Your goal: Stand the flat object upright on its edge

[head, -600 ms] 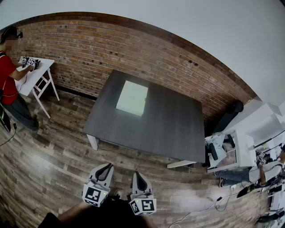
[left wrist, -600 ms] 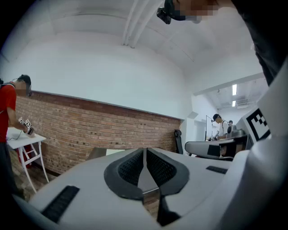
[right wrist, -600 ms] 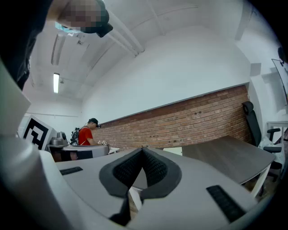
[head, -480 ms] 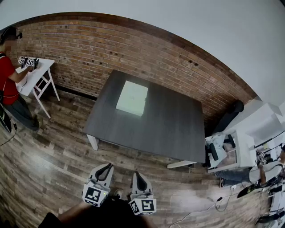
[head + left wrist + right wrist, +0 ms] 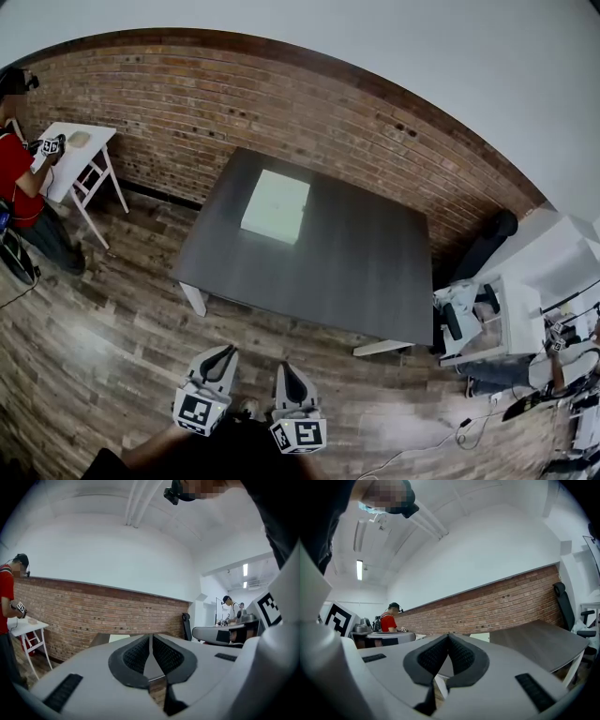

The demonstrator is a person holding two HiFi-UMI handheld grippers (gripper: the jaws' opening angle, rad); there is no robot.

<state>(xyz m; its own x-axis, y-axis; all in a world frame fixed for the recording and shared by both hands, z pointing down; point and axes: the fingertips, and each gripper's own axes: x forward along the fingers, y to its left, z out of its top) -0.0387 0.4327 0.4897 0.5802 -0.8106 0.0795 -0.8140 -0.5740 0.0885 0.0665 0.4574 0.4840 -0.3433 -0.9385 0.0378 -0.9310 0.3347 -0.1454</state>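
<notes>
A flat white square object (image 5: 276, 206) lies face down on the far left part of a dark grey table (image 5: 356, 272). My left gripper (image 5: 225, 353) and right gripper (image 5: 284, 370) hang side by side over the wooden floor, well short of the table's near edge. Both point level toward the table with their jaws pressed together and nothing between them. In the left gripper view the shut pads (image 5: 151, 641) meet in front of the brick wall, with a sliver of the white object (image 5: 120, 638) behind them. The right gripper view shows its shut pads (image 5: 448, 641) and the table (image 5: 534, 641) to the right.
A brick wall (image 5: 309, 122) runs behind the table. A person in a red shirt (image 5: 17, 173) stands at a small white table (image 5: 80, 155) at the far left. White desks and equipment (image 5: 506, 319) crowd the right side, with cables (image 5: 441, 436) on the wooden floor.
Both grippers stay where they were, shut. The person at the far left has pulled their own grippers back off the small white table.
</notes>
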